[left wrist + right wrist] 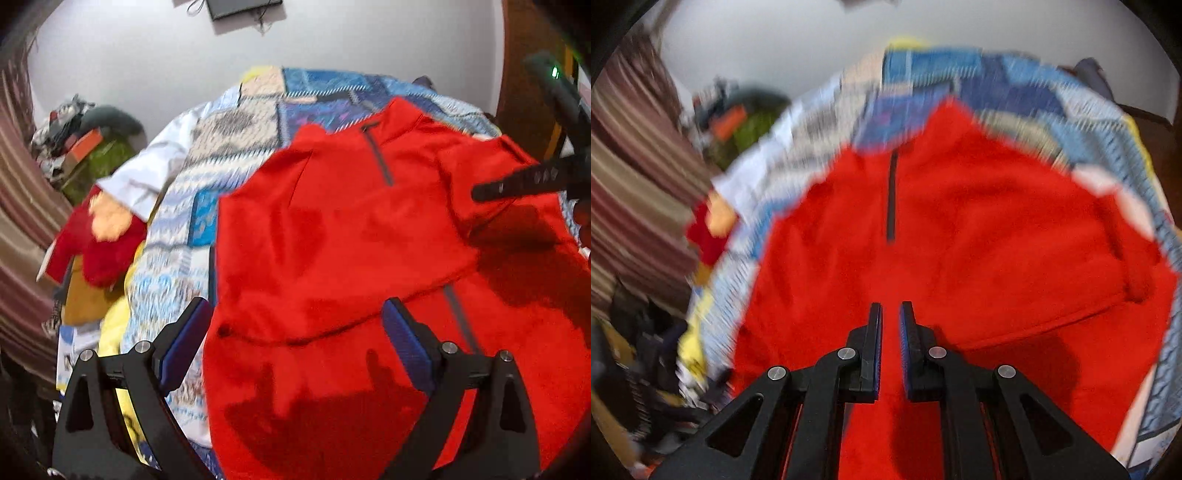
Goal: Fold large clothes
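Patterned blue quilt (236, 147) carries a red fleece jacket (332, 240); left gripper (295, 343) is spread wide above it, right gripper (891, 325) nearly closed, holding nothing.

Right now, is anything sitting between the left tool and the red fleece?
Nothing visible. The left tool hangs open over the red fleece, bare fabric between its fingers; the right tool is off toward the sleeve.

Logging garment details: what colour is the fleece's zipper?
Dark grey zipper on the red fleece; clearest in right wrist view.
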The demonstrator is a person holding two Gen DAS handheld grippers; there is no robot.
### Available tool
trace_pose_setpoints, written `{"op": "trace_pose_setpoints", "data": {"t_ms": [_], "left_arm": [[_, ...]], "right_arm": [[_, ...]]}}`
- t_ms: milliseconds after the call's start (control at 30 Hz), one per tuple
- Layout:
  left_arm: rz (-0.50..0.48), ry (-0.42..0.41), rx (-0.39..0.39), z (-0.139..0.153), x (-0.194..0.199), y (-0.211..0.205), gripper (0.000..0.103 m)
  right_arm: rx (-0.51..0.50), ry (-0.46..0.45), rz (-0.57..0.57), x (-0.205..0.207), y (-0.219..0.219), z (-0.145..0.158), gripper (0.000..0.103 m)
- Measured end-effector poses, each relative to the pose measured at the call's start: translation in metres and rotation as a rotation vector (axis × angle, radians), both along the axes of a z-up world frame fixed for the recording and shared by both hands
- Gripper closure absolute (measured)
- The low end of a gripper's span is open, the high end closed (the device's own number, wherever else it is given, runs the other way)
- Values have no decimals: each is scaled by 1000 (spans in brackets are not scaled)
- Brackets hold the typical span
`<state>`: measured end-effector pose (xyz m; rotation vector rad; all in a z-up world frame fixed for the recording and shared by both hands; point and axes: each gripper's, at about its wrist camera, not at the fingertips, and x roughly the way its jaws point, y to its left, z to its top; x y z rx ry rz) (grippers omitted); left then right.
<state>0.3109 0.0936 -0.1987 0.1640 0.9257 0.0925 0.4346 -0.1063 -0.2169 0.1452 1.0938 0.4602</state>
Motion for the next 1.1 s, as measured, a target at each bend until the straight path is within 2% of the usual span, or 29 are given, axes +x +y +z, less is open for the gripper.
{"op": "trace_pose_setpoints", "data": {"t_ms": [67, 167, 267, 367, 467, 567, 700, 833, 1033, 1067, 1100], "left_arm": [[14, 24, -5, -9, -3, 7, 9], [20, 50, -17, -17, -5, 9, 9], [-8, 50, -29, -14, -1, 1, 9], [-66, 39, -30, -3, 15, -24, 9], [-143, 18, -44, 10, 35, -59, 9], [-219, 20, -73, 19, 59, -100, 9], [-314, 57, -109, 17, 95, -160, 9], [-393, 114, -89, 1, 129, -219, 9], [-488, 168, -10, -35, 159, -287, 10], [-495, 166, 1, -38, 160, -291, 13], [-499, 161, 20, -43, 165, -294, 22]], "right_arm": [[-70, 60, 6, 0, 12, -27, 96], [-85, 169, 10, 1, 5, -56, 96], [-66, 170, 29, -10, -7, -51, 96], [-82, 78, 38, -26, -27, -21, 96], [-176, -79, -8, -39, -61, 20, 96], [-274, -186, -74, -48, -104, 47, 96], [-350, -240, -159, -55, -163, 63, 96], [-333, -195, -237, -55, -214, 50, 96], [-282, -85, -279, -49, -250, 11, 96], [-276, -77, -279, -49, -252, 6, 96], [-273, -71, -279, -48, -251, 2, 96]]}}
